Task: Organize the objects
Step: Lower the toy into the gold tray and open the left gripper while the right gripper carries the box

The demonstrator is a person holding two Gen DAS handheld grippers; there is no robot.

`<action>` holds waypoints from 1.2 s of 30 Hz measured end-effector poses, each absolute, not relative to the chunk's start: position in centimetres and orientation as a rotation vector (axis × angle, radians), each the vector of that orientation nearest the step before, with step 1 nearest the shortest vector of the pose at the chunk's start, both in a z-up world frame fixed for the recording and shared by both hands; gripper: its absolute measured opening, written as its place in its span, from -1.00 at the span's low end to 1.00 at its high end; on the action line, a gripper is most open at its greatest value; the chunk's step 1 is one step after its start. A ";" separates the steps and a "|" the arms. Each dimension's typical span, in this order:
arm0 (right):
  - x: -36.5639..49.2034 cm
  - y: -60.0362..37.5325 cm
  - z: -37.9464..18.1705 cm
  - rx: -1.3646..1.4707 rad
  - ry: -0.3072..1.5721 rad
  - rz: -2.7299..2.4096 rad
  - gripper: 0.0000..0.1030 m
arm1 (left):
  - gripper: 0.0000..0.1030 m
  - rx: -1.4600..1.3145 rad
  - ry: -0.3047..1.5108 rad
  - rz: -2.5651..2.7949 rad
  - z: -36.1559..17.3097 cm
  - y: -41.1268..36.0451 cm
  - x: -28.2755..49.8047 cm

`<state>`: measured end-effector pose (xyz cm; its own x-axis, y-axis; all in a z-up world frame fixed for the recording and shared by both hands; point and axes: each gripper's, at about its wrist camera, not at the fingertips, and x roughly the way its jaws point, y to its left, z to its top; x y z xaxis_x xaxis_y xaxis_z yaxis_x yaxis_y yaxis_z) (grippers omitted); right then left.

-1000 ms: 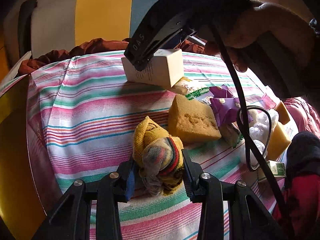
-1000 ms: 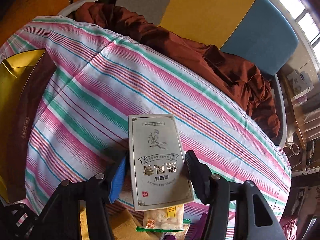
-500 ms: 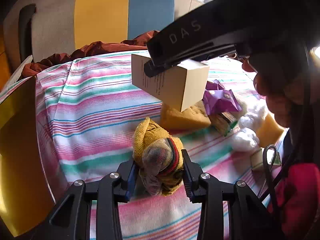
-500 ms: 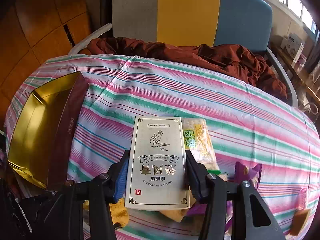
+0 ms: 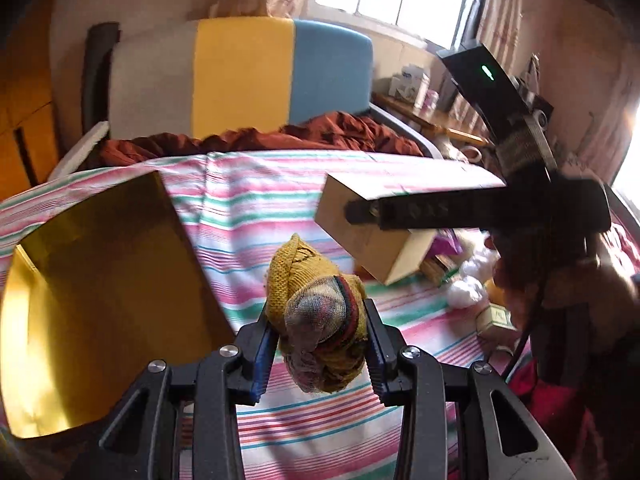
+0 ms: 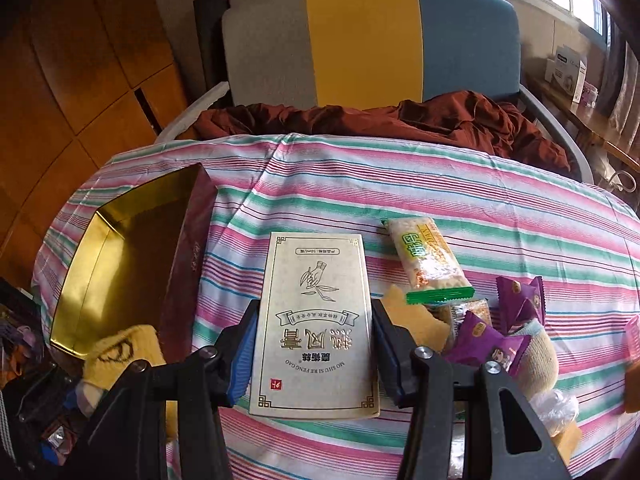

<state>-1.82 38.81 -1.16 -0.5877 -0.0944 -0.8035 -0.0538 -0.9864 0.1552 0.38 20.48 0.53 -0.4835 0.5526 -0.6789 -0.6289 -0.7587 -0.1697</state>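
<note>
Mustard-yellow knitted sock bundle (image 5: 316,316) with a grey-and-red mesh patch sits clamped between the blue pads of the left hand-held gripper (image 5: 318,346) in the left wrist view, lifted over the pink-and-green striped counter cloth (image 5: 248,208), with the gold-lined open box (image 5: 100,248) at nine o'clock. In the right wrist view the right hand-held gripper (image 6: 312,354) grips a cream rectangular carton printed with gold lettering (image 6: 316,320) above the cloth, snack packets (image 6: 428,264) at two o'clock.
</note>
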 end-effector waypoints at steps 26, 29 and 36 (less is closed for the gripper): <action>-4.4 19.4 -0.3 1.247 -0.061 -2.546 0.01 | -0.21 -1.164 -0.098 2.735 -3.4 0.5 -4.7; -4.5 18.9 -0.7 1.260 -0.068 -2.542 0.01 | -0.21 -1.174 -0.106 2.739 -3.7 0.0 -5.3; -4.7 18.8 -1.4 1.285 -0.067 -2.562 0.01 | -0.18 -1.208 -0.108 2.747 -4.5 -0.8 -5.5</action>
<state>-4.74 18.84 -1.37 -0.5683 -0.2630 -0.7797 0.2219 -0.9614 0.1626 -5.51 -0.75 -4.53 -0.6682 0.1558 -0.7275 -0.0980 -0.9877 -0.1216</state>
